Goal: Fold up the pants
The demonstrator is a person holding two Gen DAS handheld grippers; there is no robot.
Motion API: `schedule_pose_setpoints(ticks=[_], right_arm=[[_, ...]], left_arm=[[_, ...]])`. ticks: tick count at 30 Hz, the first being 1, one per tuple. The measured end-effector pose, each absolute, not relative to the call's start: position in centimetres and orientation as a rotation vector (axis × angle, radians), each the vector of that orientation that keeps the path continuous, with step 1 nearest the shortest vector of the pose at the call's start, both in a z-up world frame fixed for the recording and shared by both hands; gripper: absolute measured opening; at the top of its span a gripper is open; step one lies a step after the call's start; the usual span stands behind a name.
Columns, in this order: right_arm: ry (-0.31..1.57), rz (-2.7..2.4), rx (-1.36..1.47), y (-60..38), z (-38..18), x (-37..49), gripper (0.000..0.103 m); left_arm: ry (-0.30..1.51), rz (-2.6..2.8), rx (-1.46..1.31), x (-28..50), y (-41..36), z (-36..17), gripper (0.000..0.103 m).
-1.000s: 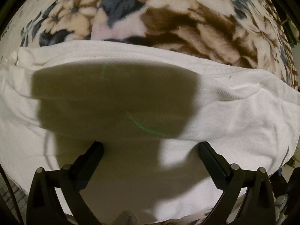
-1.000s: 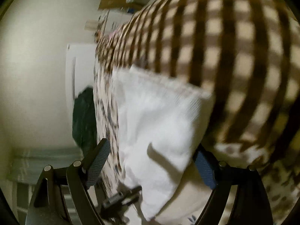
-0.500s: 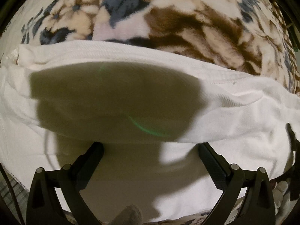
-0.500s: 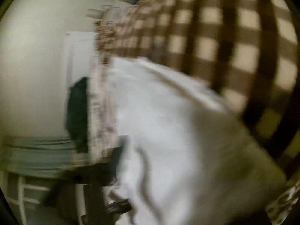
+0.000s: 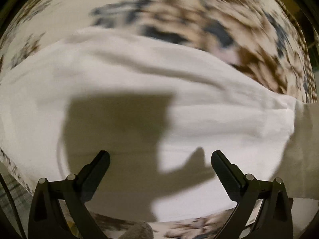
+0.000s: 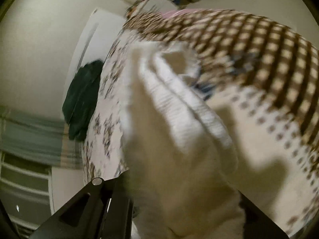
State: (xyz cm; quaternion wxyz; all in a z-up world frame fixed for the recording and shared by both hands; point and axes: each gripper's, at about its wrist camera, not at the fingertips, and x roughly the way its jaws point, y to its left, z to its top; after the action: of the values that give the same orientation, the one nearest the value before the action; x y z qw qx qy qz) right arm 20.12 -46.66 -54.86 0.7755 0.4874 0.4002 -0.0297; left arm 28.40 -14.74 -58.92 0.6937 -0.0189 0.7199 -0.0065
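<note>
White pants [image 5: 159,75] lie across a floral blanket [image 5: 199,16] in the left wrist view. My left gripper [image 5: 160,165] is open just above the cloth, holding nothing; its shadow falls on the fabric. In the right wrist view the same white pants [image 6: 179,139] are bunched in thick folds that fill the space between the jaws. My right gripper [image 6: 185,209] is shut on them and holds them up off the bed. Its fingertips are hidden under the cloth. Both views are blurred by motion.
A brown checked blanket [image 6: 259,49] covers the far part of the bed. A dark green garment [image 6: 83,99] hangs at the bed's left edge by a white panel. The cream wall [image 6: 39,39] and slatted furniture lie left.
My right gripper closed on the pants and lifted them, swinging over the bed. My left gripper pulled back a little, staying open.
</note>
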Motion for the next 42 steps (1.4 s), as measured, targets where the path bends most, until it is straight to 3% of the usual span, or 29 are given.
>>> schedule_pose_setpoints(ticks=[5, 14, 15, 16, 17, 20, 26, 30, 32, 34, 35, 37, 42], right_arm=[[0.976, 0.033, 0.962, -37.3, -54.9, 23.7, 0.009], [1.182, 0.198, 0.696, -17.3, -60.8, 27.1, 0.011], [1.244, 0.228, 0.659, -14.9, -62.0, 27.4, 0.014], [1.296, 0.227, 0.639, -13.6, -63.0, 27.8, 0.024], [1.361, 0.238, 0.631, -12.3, -63.9, 28.2, 0.044], [1.435, 0.338, 0.648, -10.0, -63.9, 28.2, 0.074], [1.435, 0.167, 0.420, -12.8, -59.1, 27.8, 0.079], [1.484, -0.084, 0.292, -17.8, -59.9, 27.8, 0.079], [1.500, -0.158, 0.325, -20.5, -60.9, 27.4, 0.079], [1.511, -0.236, 0.356, -22.7, -61.8, 27.1, 0.079], [1.518, -0.271, 0.364, -23.6, -62.3, 27.1, 0.079], [1.524, -0.311, 0.391, -25.1, -63.3, 26.9, 0.079], [1.545, -0.341, 0.421, -26.4, -64.7, 27.2, 0.079]], left_arm=[[1.622, 0.096, -0.108, 26.8, -6.2, -59.7, 0.103], [1.566, 0.207, -0.214, 24.9, 7.1, -58.2, 0.103], [1.560, 0.212, -0.234, 24.8, 8.2, -57.9, 0.103], [1.549, 0.205, -0.269, 24.8, 9.4, -57.4, 0.103], [1.539, 0.185, -0.304, 24.8, 10.1, -57.0, 0.103], [1.520, 0.115, -0.378, 25.3, 11.1, -55.9, 0.103], [1.504, -0.048, -0.377, 28.3, 7.0, -54.6, 0.103], [1.529, -0.080, -0.242, 30.1, 2.8, -56.8, 0.102], [1.546, -0.074, -0.163, 30.9, 0.9, -58.4, 0.082], [1.547, -0.071, -0.092, 30.9, -0.5, -59.4, 0.043], [1.520, -0.085, -0.078, 30.9, -1.2, -59.3, 0.032], [1.496, -0.078, -0.027, 30.7, -1.8, -59.0, 0.021], [1.457, -0.069, -0.086, 30.1, 0.1, -57.1, 0.016]])
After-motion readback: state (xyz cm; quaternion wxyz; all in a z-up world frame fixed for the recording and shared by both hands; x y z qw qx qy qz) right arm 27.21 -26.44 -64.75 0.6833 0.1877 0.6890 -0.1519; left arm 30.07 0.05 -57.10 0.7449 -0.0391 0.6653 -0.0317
